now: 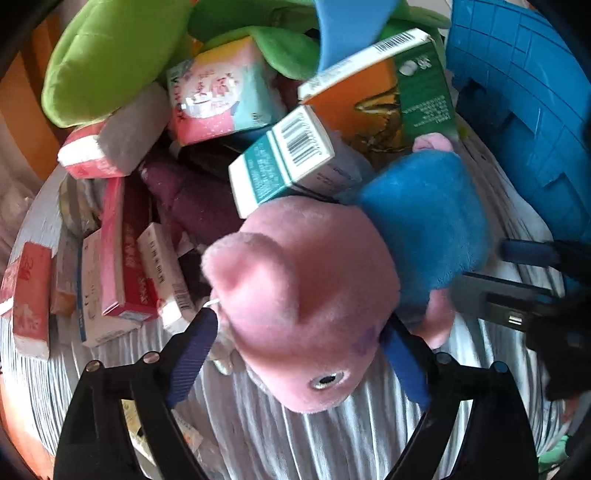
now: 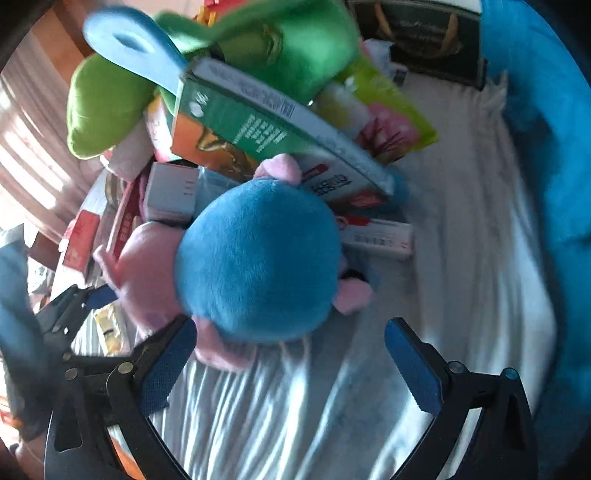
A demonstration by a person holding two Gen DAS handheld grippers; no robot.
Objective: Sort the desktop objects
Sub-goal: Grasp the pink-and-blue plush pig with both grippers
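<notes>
A white cloth (image 1: 303,443) with rippled folds covers the table, lit in bright streaks and shadowed between the folds. In the right wrist view the same cloth (image 2: 461,258) runs back toward a dark box with gold markings (image 2: 424,33) standing at its far edge. Bare orange-brown wood (image 1: 22,110) shows at the left, beyond the cloth's edge. Pale pink striped fabric, like a curtain (image 2: 33,158), hangs at the far left, sunlit.
</notes>
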